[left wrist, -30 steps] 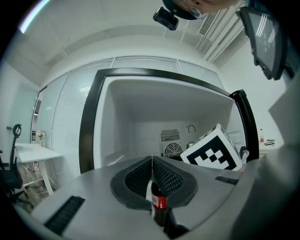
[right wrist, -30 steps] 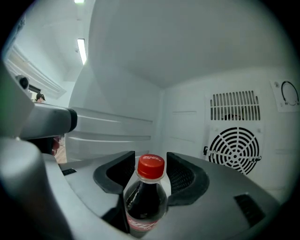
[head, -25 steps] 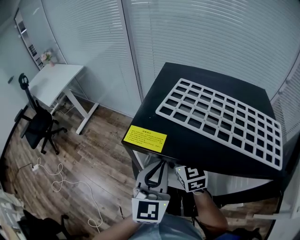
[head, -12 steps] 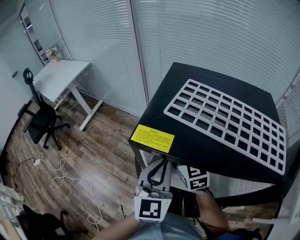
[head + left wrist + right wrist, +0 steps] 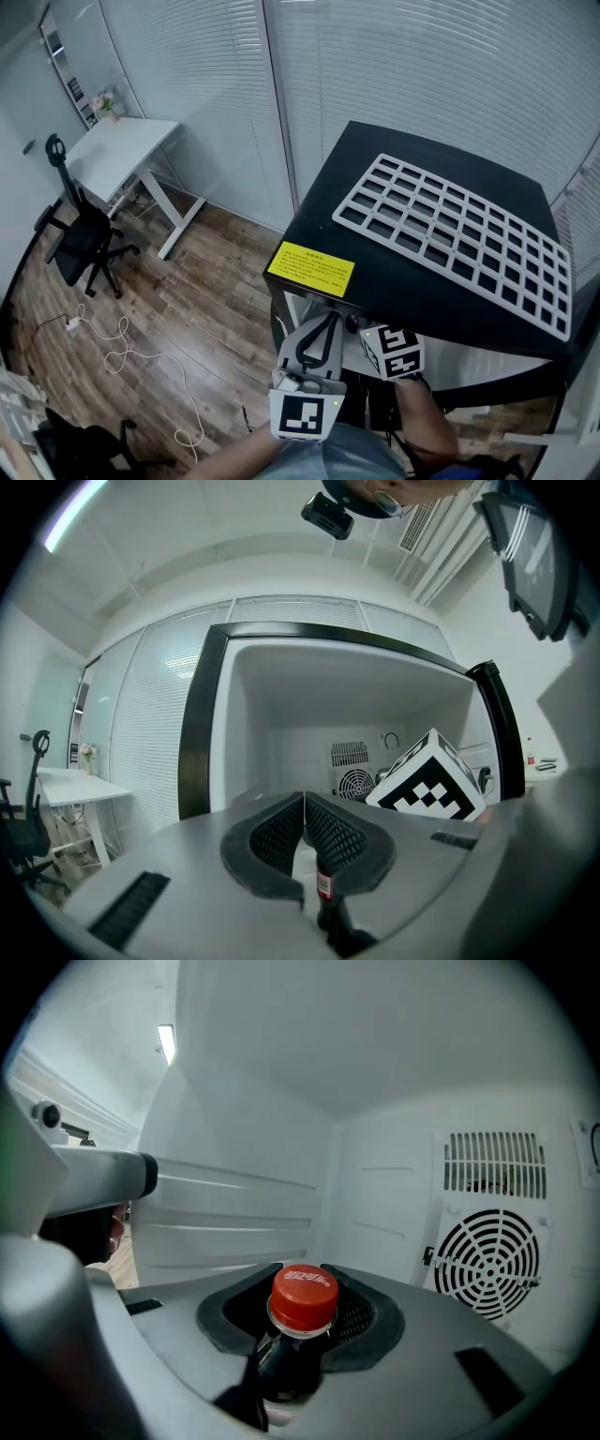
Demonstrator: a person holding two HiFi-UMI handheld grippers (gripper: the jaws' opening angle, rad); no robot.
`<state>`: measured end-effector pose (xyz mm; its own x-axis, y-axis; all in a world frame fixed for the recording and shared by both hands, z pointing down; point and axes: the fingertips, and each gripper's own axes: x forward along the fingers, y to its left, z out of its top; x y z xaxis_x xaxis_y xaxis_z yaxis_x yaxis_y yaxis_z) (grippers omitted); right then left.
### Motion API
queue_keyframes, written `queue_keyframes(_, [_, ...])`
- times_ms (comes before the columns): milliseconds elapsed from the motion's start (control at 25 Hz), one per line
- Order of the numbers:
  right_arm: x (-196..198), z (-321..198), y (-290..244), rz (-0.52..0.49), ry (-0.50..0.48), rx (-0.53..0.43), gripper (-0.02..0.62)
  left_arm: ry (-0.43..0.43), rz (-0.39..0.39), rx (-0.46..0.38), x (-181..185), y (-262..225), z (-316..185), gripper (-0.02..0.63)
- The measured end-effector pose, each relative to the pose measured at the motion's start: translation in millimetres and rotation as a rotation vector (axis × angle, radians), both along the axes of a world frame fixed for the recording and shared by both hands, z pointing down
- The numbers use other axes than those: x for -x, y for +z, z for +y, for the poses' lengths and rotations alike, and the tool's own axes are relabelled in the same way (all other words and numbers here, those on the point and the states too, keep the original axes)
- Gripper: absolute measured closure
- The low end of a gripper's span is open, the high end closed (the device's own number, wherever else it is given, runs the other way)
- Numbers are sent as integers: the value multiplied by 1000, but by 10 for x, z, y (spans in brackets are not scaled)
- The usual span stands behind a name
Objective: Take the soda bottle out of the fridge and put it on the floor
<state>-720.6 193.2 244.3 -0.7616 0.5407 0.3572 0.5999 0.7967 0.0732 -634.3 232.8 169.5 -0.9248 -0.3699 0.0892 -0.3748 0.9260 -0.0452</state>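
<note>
- Floor (image 5: pixel 187 309) left of the fridge's (image 5: pixel 375 159) front corner is bare wood, with a loose white cable (image 5: pixel 141 361) further out. That bare stretch looks the sensible landing spot.
- The left gripper (image 5: pixel 305 799) hangs level at the front opening, pads pressed tip to tip on nothing. It is best kept out of the exit path, or it will likely bump the bottle on the way out.
- The right gripper (image 5: pixel 302 1269) reaches inside, tilted slightly down. Its jaws have just been closing, and the pads now sit against the neck of the soda bottle (image 5: pixel 286 1358), just under the red cap (image 5: pixel 304 1296).
- The bottle stands upright inside the fridge, well short of the rear wall. Its base shows in neither gripper view, so I cannot place it against the shelf edges.
- A neck grip is narrow and the body hangs heavy below. The squeeze should be firm before any lift, with the cap's flange resting on the pads as a stop.
- Lift only a little, since the fridge ceiling is close above, then draw straight back toward the opening, clear of the ribbed left side wall (image 5: pixel 234 1232).
- The fan grille (image 5: pixel 487 1260) on the rear wall is far enough back not to matter.
</note>
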Motion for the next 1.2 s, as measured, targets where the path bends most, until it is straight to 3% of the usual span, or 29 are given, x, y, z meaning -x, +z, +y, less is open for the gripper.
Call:
queue_keyframes(200, [-109,-40,62,6,17,4,471,15,-4,0,-98,69,2,583])
queue_keyframes(680, [-521,-84,-350,-49,72,-2,479,56,-28,-53,-360,-105,95,583])
queue_keyframes(1200, [-1207,-279,-538,-70,244,6,479,227,-40,-107,-684,-138,62,584])
